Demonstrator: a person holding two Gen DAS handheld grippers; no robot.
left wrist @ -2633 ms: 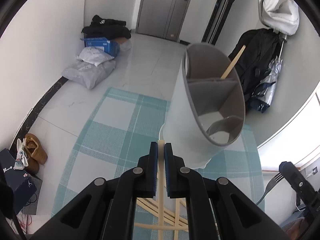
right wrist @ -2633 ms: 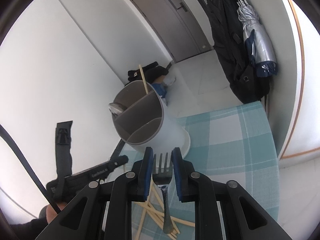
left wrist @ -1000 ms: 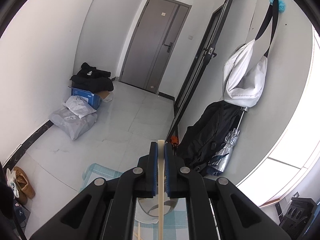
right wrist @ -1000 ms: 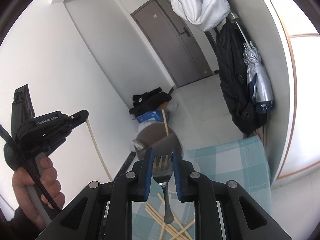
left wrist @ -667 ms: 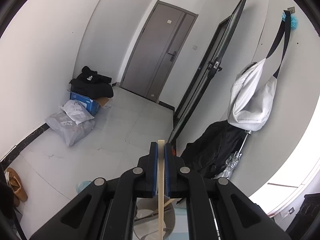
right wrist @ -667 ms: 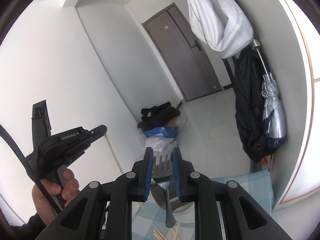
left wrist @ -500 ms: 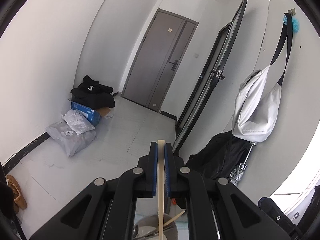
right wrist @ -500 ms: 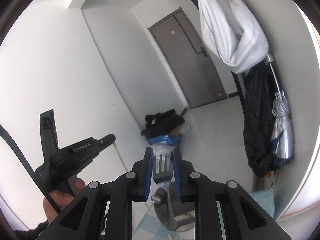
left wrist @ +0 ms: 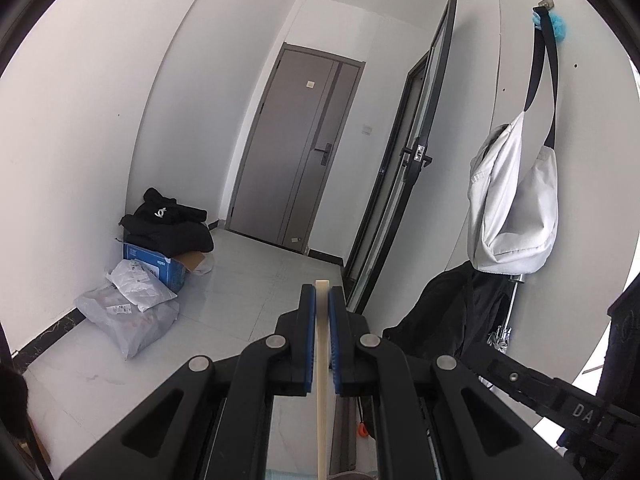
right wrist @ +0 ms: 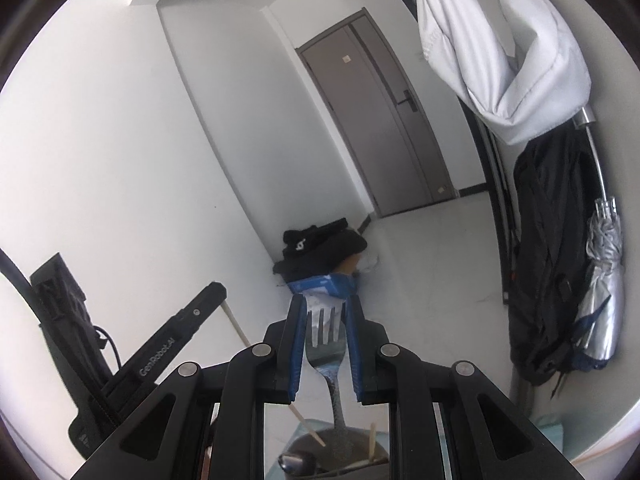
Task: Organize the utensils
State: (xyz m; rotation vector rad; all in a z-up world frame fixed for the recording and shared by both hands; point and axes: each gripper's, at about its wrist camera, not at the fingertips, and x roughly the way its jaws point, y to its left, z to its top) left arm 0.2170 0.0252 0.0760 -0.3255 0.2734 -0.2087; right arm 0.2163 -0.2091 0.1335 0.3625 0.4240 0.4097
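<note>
Both grippers hang above the grey holder [right wrist: 340, 454]: the left gripper [left wrist: 322, 304] pinches a chopstick [left wrist: 322, 380], the right gripper [right wrist: 323, 316] clamps a fork [right wrist: 326, 344]. White walls, grey door [left wrist: 296, 152], pale tiled floor [left wrist: 240, 292].

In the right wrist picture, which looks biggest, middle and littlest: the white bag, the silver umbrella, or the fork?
As they look there:
1. White bag, biggest.
2. Silver umbrella, middle.
3. Fork, littlest, though it sits nearest the camera, in the right claw.
</note>
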